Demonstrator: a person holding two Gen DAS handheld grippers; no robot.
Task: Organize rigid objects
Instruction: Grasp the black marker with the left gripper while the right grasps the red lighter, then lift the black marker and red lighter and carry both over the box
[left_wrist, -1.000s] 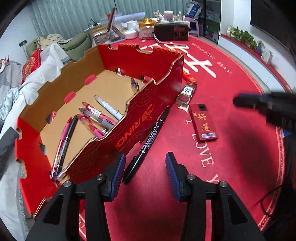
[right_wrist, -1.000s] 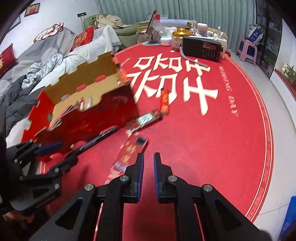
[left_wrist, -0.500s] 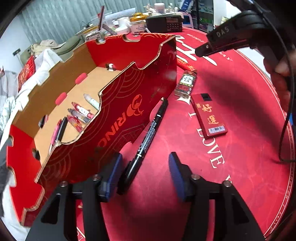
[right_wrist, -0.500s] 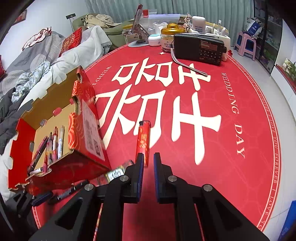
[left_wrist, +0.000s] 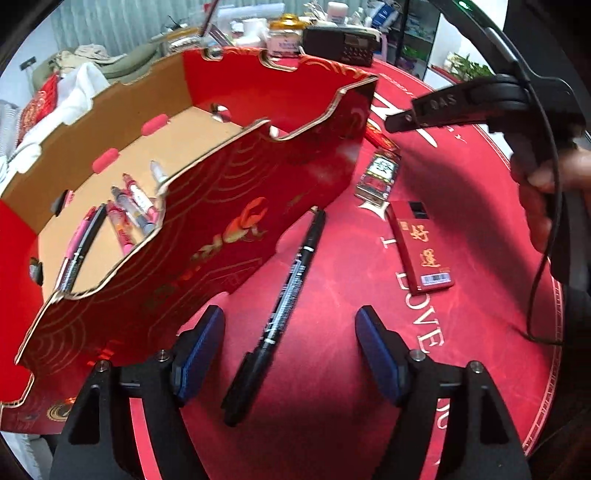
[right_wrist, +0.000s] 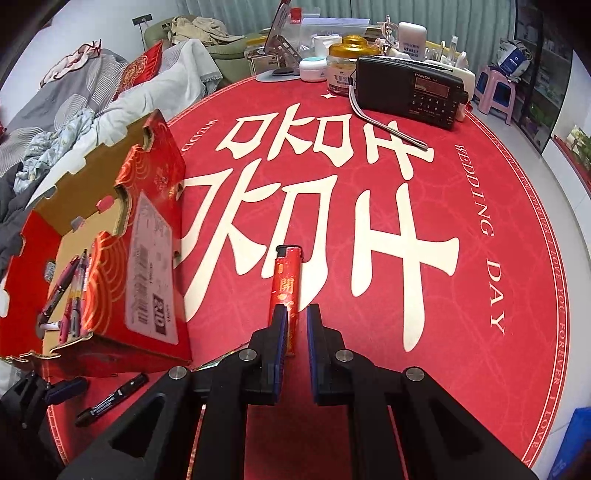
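Observation:
A black marker (left_wrist: 284, 306) lies on the red mat beside the red cardboard box (left_wrist: 240, 206). My left gripper (left_wrist: 290, 350) hangs over its lower half with the jaws opening; the marker is between the pads and neither one presses on it. Several pens (left_wrist: 125, 214) lie inside the box. A red tube-shaped lighter (right_wrist: 286, 284) lies on the mat just ahead of my right gripper (right_wrist: 295, 325), which is shut and holds nothing. The lighter's near end runs under the left finger (right_wrist: 279, 325). The left wrist view shows the right gripper (left_wrist: 395, 123) held in a hand.
A flat red pack (left_wrist: 421, 247) and a patterned pack (left_wrist: 378, 173) lie right of the marker. At the mat's far edge stand a black radio (right_wrist: 410, 92) and jars (right_wrist: 347, 70). The box (right_wrist: 147, 258) sits at the left, with bedding beyond it.
The left jaws have spread wider and sunk toward the marker, which now lies between them. The right gripper has swung from over the flat packs to the red lighter, still shut.

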